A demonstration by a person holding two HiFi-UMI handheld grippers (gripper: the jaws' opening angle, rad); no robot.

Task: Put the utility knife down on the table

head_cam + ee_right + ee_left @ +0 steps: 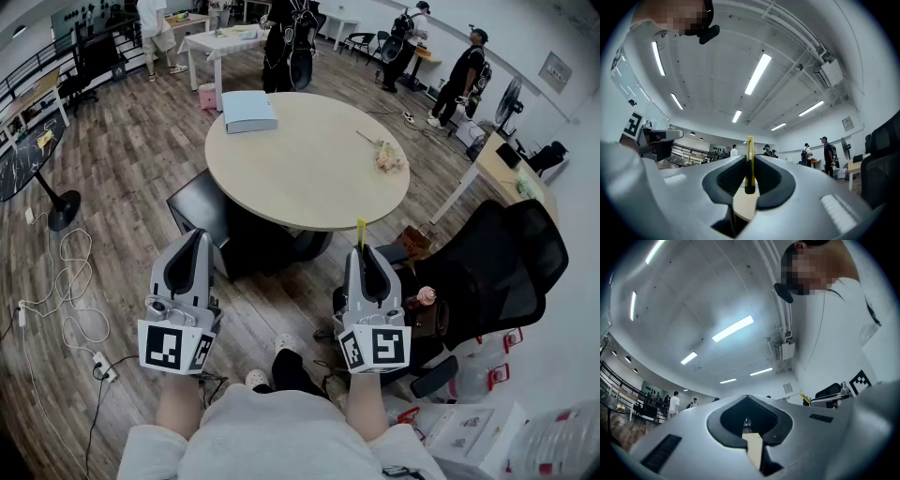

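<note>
Yellow knife (749, 161) pinched in right gripper (362, 249), long axis pointing toward table's (300, 169) near edge just ahead; left gripper (199, 236) closed, empty, alongside. Calls for forward reach.

1. The utility knife (749, 161) is yellow, with a black lower end;
2. The left tool (199, 236) and the right tool (362, 249) have pale grey shells with black lining on the inner side;
3. The cube (176, 345) on each tool is white, patterned with black square markers;
4. The desk (300, 178) is a plain pale beige;
5. The box (247, 111) on it is light blue;
6. The flowers (387, 156) are cream and pale pink;
7. The floor (122, 178) is brown wood in planks, streaked with grain;
8. The cable (66, 281) on it is white;
9. The chair (511, 258) is black;
10. The person's shirt (281, 436) is light grey.
</note>
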